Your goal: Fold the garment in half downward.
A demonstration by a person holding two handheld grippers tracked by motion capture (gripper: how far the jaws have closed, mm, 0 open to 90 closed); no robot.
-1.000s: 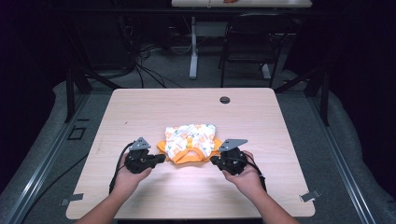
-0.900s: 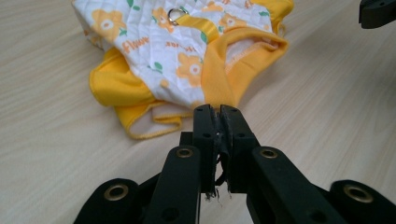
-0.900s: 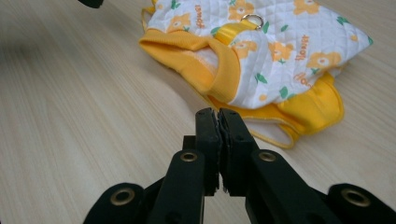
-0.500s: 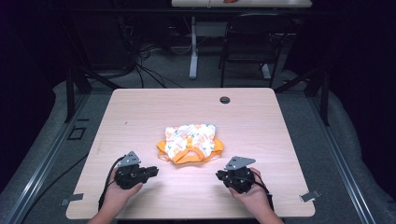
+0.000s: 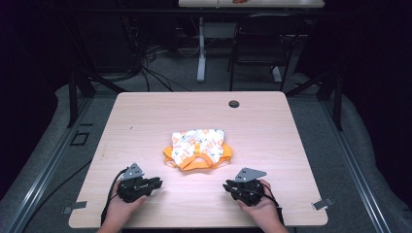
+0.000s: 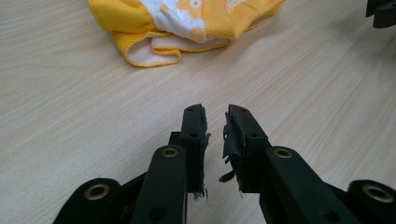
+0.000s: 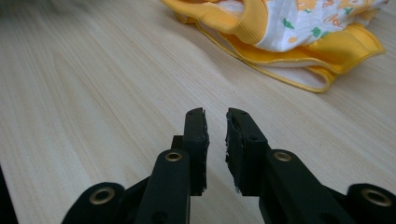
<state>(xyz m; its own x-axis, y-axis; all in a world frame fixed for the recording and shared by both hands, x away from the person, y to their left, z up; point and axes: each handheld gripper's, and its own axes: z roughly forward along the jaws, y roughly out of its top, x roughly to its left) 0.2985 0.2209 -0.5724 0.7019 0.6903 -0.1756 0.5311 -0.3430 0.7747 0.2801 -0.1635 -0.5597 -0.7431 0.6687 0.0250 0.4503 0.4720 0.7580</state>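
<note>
A small folded garment (image 5: pixel 199 148), white with orange and green prints and an orange trim, lies in the middle of the wooden table (image 5: pixel 145 121). My left gripper (image 5: pixel 158 183) rests low near the front edge, left of the garment and apart from it. My right gripper (image 5: pixel 227 186) sits likewise to the front right. Both pairs of jaws have just been opening and stand a little apart with nothing between them. The left gripper view has its jaws (image 6: pixel 215 112) over bare wood, the garment (image 6: pixel 187 23) beyond. In the right gripper view the jaws (image 7: pixel 215 114) point toward the garment (image 7: pixel 289 28).
A dark round grommet (image 5: pixel 233 104) sits near the table's far edge. Beyond the table stand a chair (image 5: pixel 262 43) and a desk leg (image 5: pixel 200 53) among floor cables. The other gripper (image 6: pixel 380 11) shows at the top right of the left gripper view.
Both hands have drawn back from the garment's sides toward the table's front edge and sunk lower. The garment stays on the table, with neither gripper on it.
</note>
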